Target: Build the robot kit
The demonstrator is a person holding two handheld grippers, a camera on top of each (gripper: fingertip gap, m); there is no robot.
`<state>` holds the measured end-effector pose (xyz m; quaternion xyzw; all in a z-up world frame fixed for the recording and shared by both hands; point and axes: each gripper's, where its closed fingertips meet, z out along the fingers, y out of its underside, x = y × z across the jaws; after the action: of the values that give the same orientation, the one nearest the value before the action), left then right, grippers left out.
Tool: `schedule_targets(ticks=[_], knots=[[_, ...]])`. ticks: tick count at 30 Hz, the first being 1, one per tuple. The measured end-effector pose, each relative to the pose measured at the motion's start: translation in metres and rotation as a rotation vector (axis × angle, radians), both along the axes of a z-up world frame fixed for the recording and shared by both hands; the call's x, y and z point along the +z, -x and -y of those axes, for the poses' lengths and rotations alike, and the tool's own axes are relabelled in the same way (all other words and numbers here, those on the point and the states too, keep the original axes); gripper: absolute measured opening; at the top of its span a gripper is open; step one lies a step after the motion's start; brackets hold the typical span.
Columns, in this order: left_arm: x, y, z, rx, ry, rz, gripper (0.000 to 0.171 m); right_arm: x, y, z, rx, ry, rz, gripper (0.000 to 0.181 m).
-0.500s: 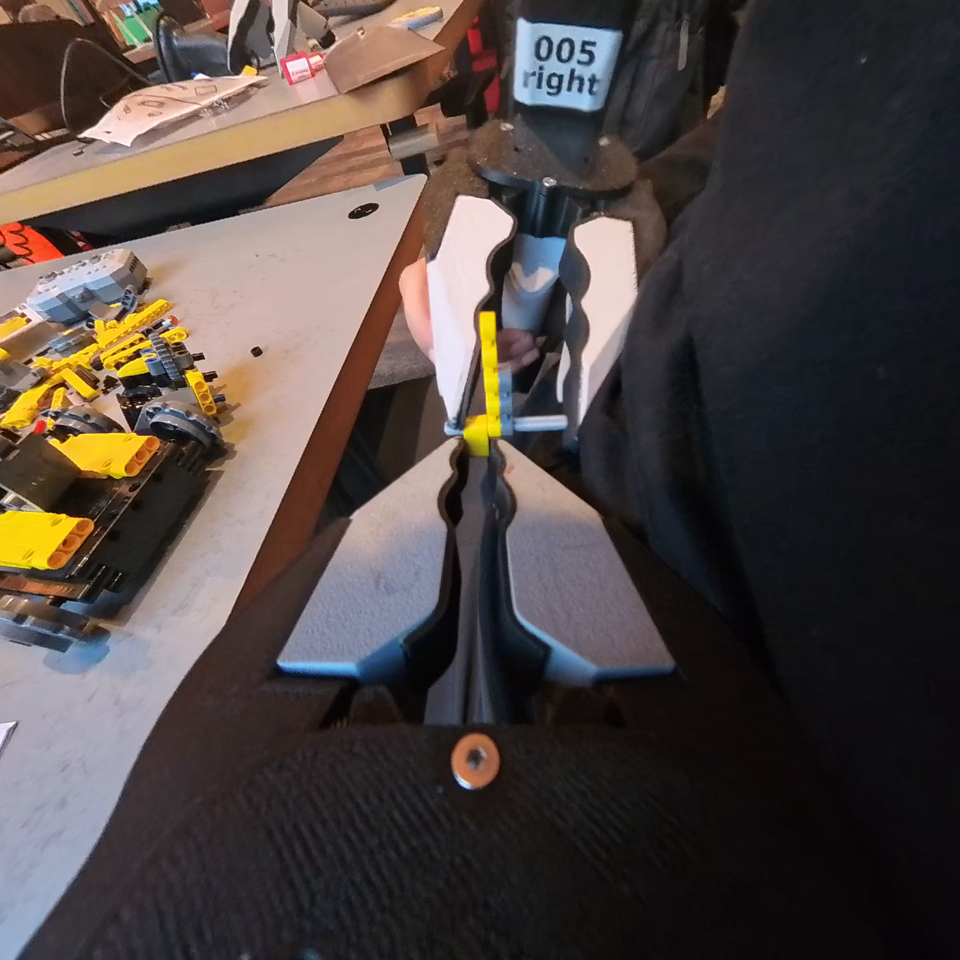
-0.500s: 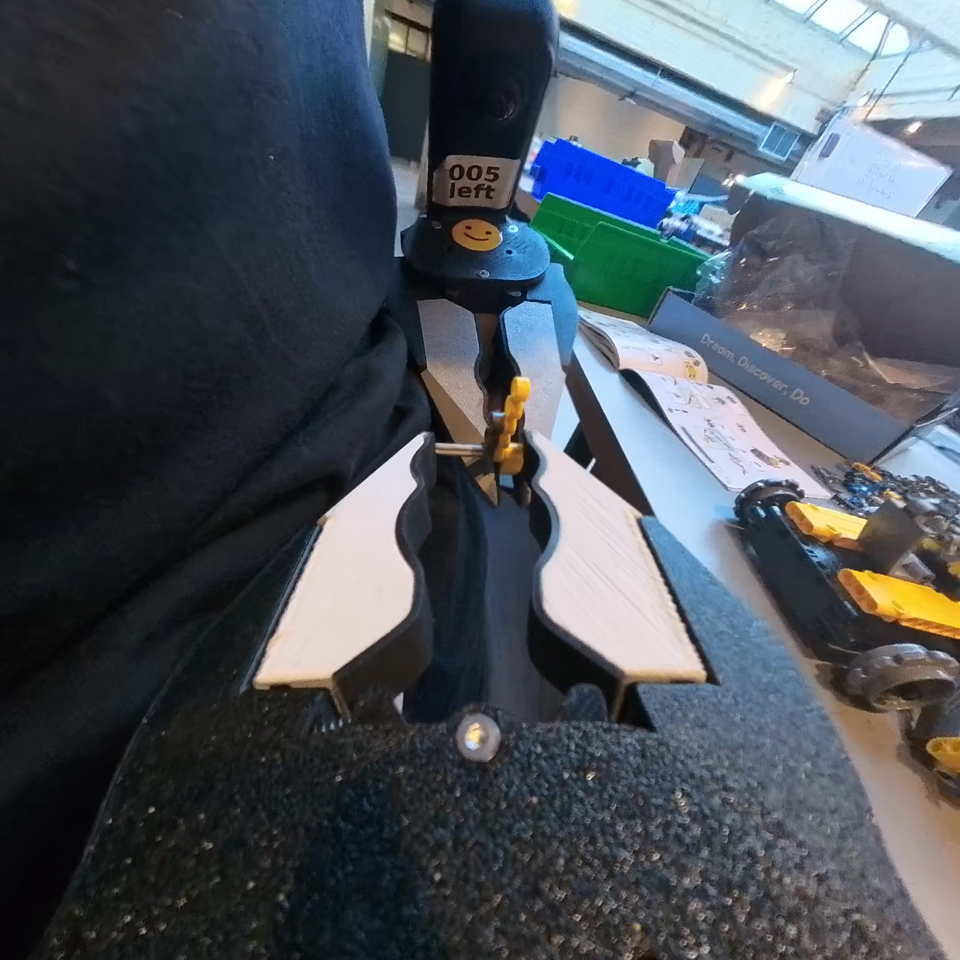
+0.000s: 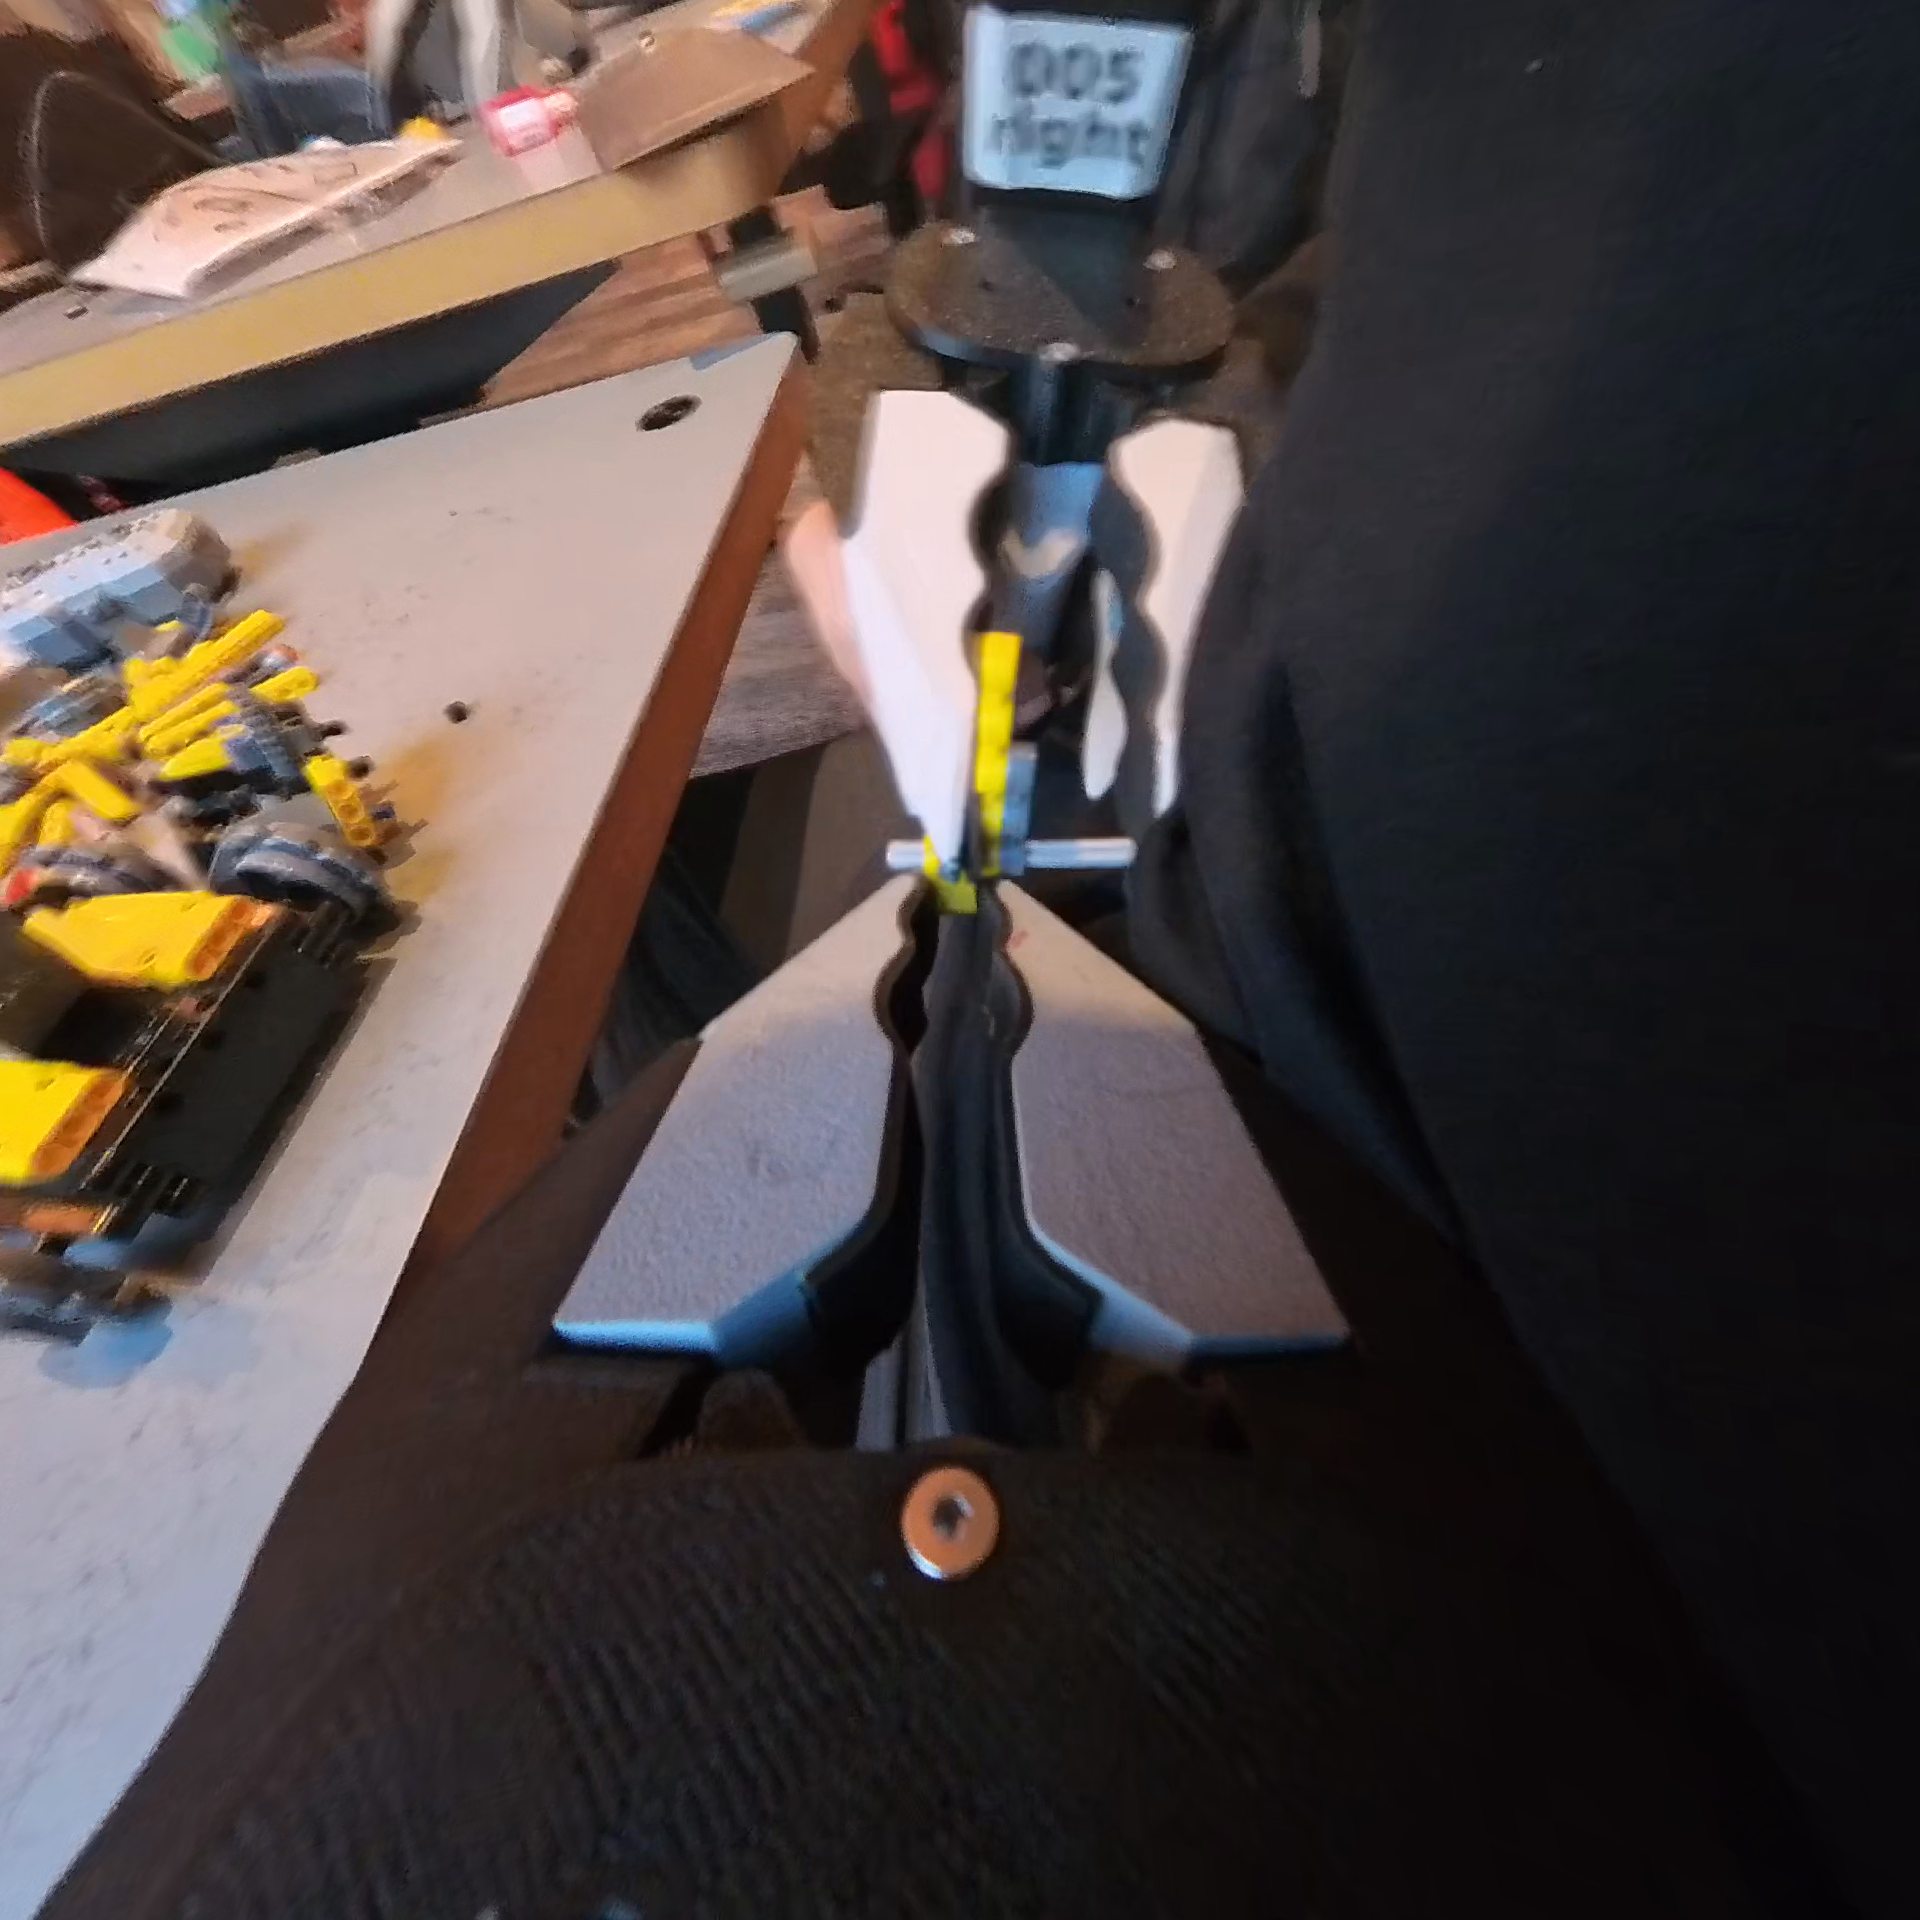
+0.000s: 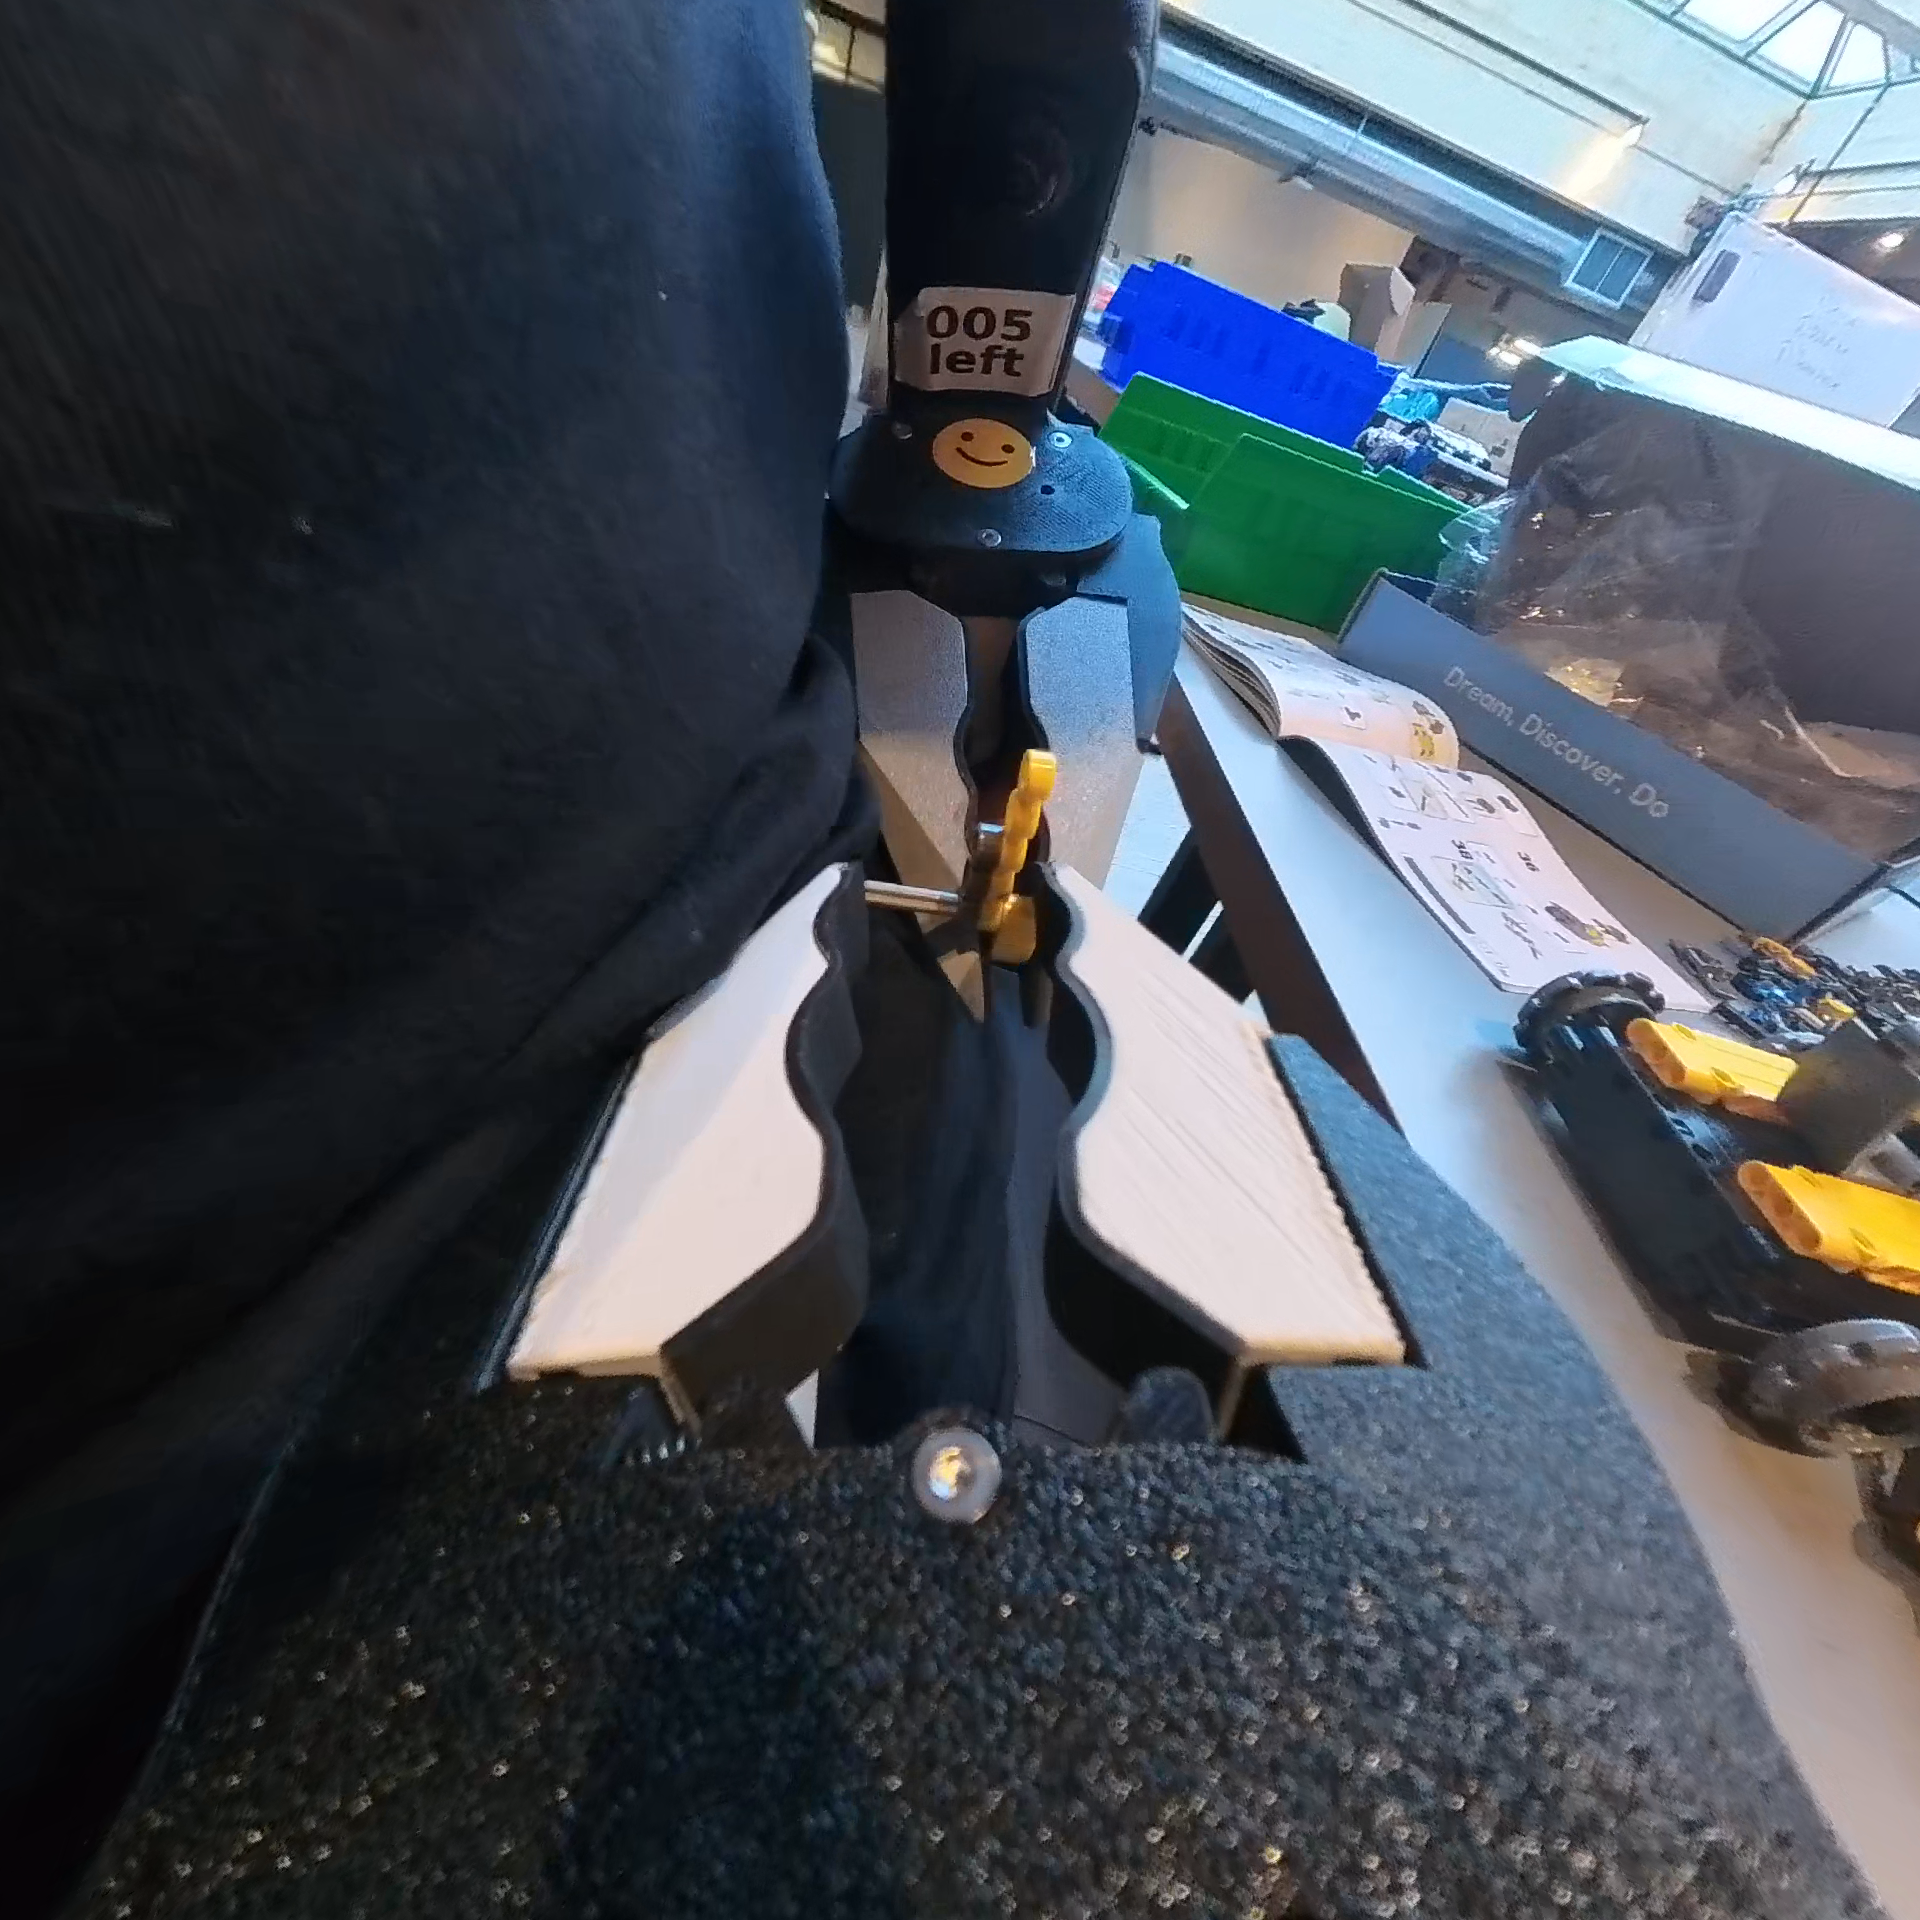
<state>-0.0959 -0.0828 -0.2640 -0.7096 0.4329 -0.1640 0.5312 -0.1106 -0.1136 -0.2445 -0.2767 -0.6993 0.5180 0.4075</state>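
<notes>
Left wrist view is showing the left gripper with its grey fingers pressed together on the lower end of a small yellow beam, which is standing up from the fingertips. A short grey axle is passing crosswise through that beam just above the pinch, and a darker grey piece is sitting on it beside the beam. Facing it, the right gripper is pointing back toward the camera with its white fingers spread; one finger is lying just beside the beam, though contact cannot be confirmed through the blur. Both tools are being held off the table's edge, close against the person's dark clothing, probably so the small assembly is sitting between the two cameras.

Right wrist view is showing the same meeting from the other side: the right gripper is gaping, with the axle's free end lying just inside its left fingertip and the beam nearer the right one.

On the grey table a part-built black and yellow vehicle is lying beside loose yellow parts, an open instruction booklet and a dark box.
</notes>
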Motion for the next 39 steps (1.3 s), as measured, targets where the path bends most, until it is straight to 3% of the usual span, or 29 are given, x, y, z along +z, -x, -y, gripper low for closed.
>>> schedule_targets(ticks=[6,10,16,29,39], knots=[[0.003,0.002,-0.003,0.011,-0.014,0.025,0.005,0.003,0.001,0.000,0.011,0.071,0.010,0.027],[0.006,0.003,-0.009,0.031,-0.020,0.058,0.005,0.008,0.003,-0.007,-0.033,0.032,-0.049,0.029],[0.012,0.003,-0.012,0.029,-0.104,0.015,0.005,0.013,0.003,-0.008,-0.011,0.045,-0.075,0.030],[0.007,0.004,-0.005,0.022,-0.036,0.031,0.004,0.007,0.006,-0.002,0.027,0.072,-0.054,0.033],[0.002,-0.003,0.003,-0.010,-0.054,-0.024,0.004,0.002,0.000,0.008,0.042,0.041,-0.010,0.026]])
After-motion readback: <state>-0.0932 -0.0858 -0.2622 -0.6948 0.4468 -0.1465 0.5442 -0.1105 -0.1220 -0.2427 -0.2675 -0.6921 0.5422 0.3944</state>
